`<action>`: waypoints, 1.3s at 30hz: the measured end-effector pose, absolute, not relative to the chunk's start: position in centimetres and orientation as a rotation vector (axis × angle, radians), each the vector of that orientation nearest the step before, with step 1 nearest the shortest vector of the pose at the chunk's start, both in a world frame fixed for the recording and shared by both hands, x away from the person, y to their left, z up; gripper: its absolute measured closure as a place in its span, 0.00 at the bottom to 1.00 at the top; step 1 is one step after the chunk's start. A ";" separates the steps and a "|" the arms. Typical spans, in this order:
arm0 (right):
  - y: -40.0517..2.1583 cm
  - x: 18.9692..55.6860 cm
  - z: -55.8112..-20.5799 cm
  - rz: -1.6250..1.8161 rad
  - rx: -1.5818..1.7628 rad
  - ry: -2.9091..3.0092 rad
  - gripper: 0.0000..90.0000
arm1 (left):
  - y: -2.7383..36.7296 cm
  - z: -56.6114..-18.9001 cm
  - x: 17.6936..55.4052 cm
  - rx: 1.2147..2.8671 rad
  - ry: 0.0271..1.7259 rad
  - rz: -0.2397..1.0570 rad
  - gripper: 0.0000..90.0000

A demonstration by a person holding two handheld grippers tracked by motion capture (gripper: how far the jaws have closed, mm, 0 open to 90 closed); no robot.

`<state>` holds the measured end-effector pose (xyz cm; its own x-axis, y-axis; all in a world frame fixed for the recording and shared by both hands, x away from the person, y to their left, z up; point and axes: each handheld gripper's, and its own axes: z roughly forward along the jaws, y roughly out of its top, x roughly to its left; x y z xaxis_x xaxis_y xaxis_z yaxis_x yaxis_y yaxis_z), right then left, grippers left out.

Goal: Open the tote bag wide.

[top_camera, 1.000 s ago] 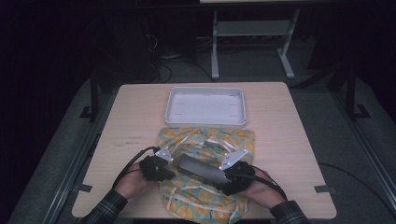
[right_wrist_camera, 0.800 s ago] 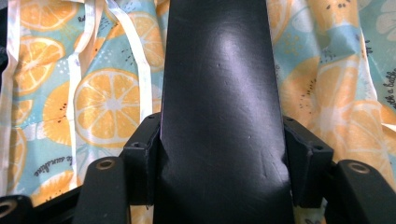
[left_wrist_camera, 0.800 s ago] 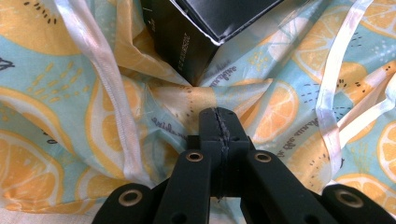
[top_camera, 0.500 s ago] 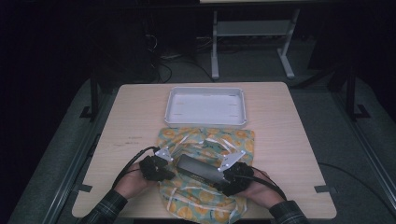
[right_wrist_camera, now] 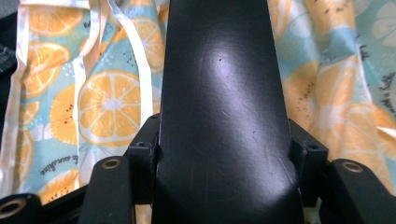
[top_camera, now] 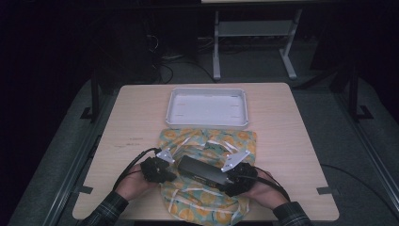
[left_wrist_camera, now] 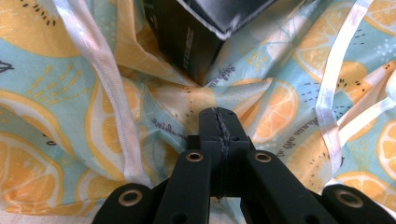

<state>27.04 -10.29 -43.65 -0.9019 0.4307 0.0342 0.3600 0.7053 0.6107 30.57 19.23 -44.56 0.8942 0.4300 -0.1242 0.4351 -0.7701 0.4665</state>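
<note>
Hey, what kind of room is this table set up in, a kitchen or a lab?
Probably a lab or recording room, not a kitchen: a lone wooden table stands on grey carpet, loose cables lie by a metal stand behind it, and the surroundings are dark.

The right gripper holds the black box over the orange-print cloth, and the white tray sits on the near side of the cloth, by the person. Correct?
Not quite. The high view shows the white tray on the cloth's far side. The rest stands: the right gripper holds the black box.
</note>
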 end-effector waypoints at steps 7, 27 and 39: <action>-10.7 27.1 -43.0 1.003 0.651 2.784 0.46 | 19.2 -44.5 30.6 2.564 0.625 -0.015 1.00; -11.7 26.9 -40.9 1.053 0.652 2.755 0.46 | 19.1 -44.5 30.5 2.566 0.628 -0.010 1.00; -12.3 27.3 -39.2 1.098 0.646 2.728 0.46 | 19.1 -44.5 30.5 2.574 0.620 -0.008 1.00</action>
<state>27.28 -12.30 -39.23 -0.8999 0.4344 0.0380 0.3396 0.6434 0.6861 30.54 19.12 -44.50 0.8969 0.4267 -0.1165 0.4295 -0.7773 0.4598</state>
